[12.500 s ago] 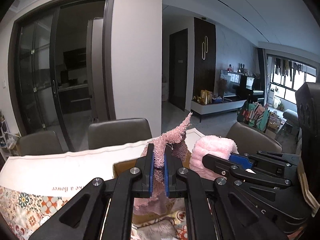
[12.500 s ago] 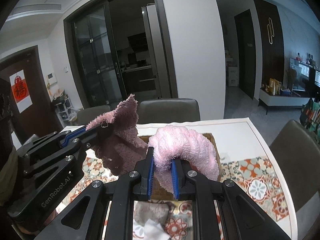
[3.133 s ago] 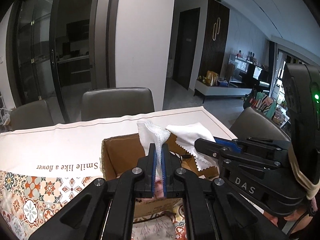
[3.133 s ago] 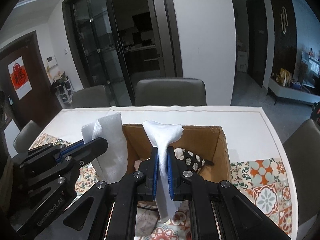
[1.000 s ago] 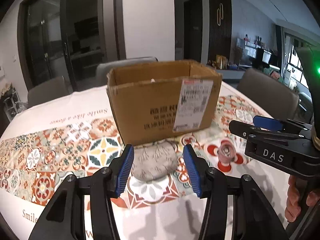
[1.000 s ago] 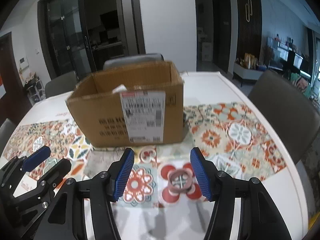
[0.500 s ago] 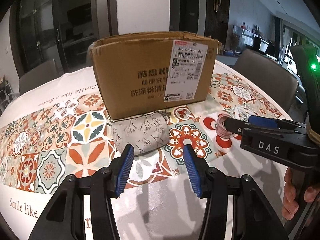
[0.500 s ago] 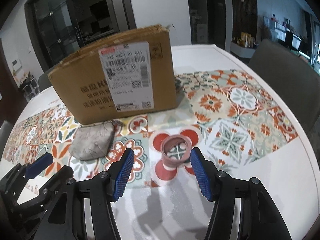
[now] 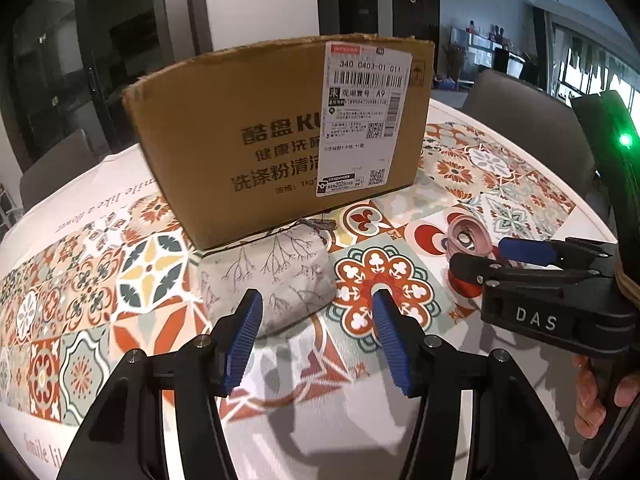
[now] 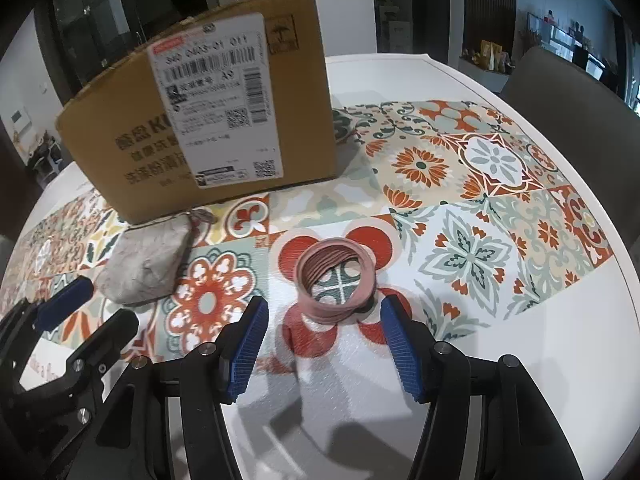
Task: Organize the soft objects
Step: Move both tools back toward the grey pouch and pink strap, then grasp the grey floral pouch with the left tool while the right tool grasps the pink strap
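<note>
Opening left claw [image 9: 316,334] before pouch [image 9: 268,276]; right claw [image 10: 324,334] wide, empty, before ring [image 10: 338,278]; box [image 9: 280,136] behind

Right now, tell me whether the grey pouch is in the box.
Out: the grey pouch lies on the tablecloth against the cardboard box front.
</note>
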Demonstrator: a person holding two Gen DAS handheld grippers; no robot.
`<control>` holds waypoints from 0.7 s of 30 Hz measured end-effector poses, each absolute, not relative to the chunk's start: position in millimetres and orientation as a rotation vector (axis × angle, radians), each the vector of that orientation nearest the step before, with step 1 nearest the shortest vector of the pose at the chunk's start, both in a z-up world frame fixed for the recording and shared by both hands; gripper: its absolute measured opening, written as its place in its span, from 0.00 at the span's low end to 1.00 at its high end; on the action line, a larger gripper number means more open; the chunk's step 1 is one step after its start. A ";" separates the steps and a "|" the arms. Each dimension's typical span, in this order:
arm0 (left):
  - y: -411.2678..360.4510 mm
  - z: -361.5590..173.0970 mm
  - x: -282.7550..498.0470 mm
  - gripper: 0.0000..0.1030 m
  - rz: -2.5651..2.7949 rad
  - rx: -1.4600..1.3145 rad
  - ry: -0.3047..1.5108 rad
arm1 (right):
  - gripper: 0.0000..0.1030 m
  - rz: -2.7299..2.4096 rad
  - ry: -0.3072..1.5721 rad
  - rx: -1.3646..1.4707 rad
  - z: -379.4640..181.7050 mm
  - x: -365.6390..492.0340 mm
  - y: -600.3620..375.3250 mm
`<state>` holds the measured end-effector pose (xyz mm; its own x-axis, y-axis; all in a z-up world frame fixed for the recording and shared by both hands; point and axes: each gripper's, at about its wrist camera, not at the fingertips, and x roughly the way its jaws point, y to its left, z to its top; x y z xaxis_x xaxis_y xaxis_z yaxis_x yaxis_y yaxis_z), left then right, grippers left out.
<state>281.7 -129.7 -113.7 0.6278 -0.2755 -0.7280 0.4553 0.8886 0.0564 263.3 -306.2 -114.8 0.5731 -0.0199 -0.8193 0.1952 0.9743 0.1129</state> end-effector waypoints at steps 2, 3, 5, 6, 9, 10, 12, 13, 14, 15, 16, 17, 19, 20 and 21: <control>-133.0 -116.8 289.5 0.55 -0.426 0.255 0.794 | 0.58 -0.130 0.965 0.203 -118.6 266.6 -307.4; -133.7 -118.0 291.8 0.55 -0.425 0.255 0.796 | 0.58 -0.126 0.970 0.211 -121.0 268.6 -308.4; -135.4 -120.2 298.5 0.55 -0.419 0.263 0.798 | 0.58 -0.125 0.975 0.214 -124.2 271.6 -309.2; -135.9 -121.7 301.5 0.55 -0.415 0.269 0.801 | 0.58 -0.129 0.969 0.203 -124.4 272.9 -308.8; -138.0 -125.0 308.2 0.55 -0.420 0.272 0.807 | 0.58 -0.135 0.971 0.190 -124.9 279.0 -307.7; -138.4 -126.9 310.6 0.55 -0.414 0.272 0.810 | 0.58 -0.130 0.970 0.191 -125.0 280.0 -307.6; -139.4 -130.4 313.7 0.52 -0.414 0.267 0.823 | 0.58 -0.135 0.967 0.189 -125.3 281.3 -307.4; -139.1 -133.6 315.9 0.45 -0.419 0.258 0.839 | 0.58 -0.137 0.965 0.188 -125.3 281.3 -307.3; -138.9 -136.3 317.5 0.39 -0.422 0.251 0.853 | 0.58 -0.142 0.965 0.185 -125.3 281.5 -307.0; -138.4 -139.4 318.2 0.39 -0.420 0.244 0.860 | 0.58 -0.146 0.966 0.181 -125.1 281.3 -306.3; -138.0 -140.4 318.0 0.38 -0.420 0.239 0.856 | 0.57 -0.145 0.965 0.180 -125.2 281.2 -306.1; -137.6 -141.3 317.8 0.37 -0.420 0.236 0.854 | 0.56 -0.143 0.964 0.179 -125.1 281.1 -305.6; -136.2 -142.1 317.3 0.33 -0.424 0.222 0.853 | 0.44 -0.144 0.962 0.172 -124.6 280.0 -304.3; -135.9 -142.6 317.5 0.31 -0.426 0.217 0.856 | 0.41 -0.144 0.962 0.166 -124.5 280.1 -303.5; -135.2 -142.7 317.7 0.29 -0.427 0.211 0.859 | 0.37 -0.145 0.963 0.161 -124.2 280.2 -302.9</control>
